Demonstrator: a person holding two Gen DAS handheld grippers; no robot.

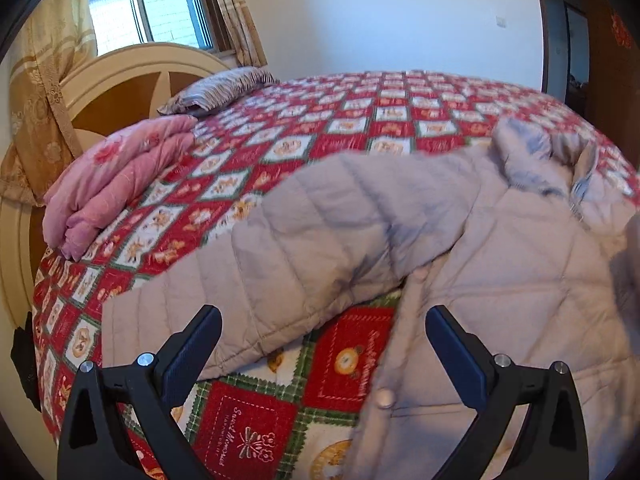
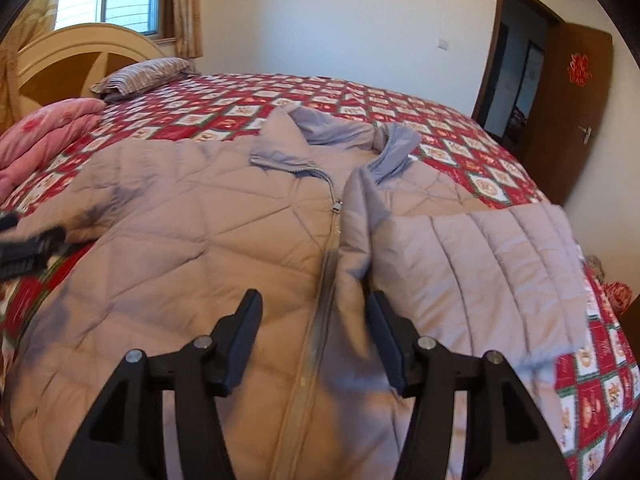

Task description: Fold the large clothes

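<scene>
A pale lilac quilted jacket (image 2: 192,240) lies front up on the bed, zipped most of the way, collar (image 2: 320,136) toward the far side. Its right sleeve (image 2: 480,264) is folded across the body. In the left wrist view the jacket (image 1: 500,260) fills the right side and its left sleeve (image 1: 300,232) stretches out over the bedspread. My left gripper (image 1: 323,320) is open and empty, just above the sleeve's cuff end. My right gripper (image 2: 315,306) is open and empty over the zipper (image 2: 326,276). The left gripper's tip (image 2: 32,240) shows at the left edge.
The bed carries a red, white and green patchwork bedspread (image 1: 340,120). A folded pink quilt (image 1: 116,180) and a striped pillow (image 1: 216,90) lie by the cream headboard (image 1: 132,68). A window with curtains is behind it. An open brown door (image 2: 576,112) stands at the right.
</scene>
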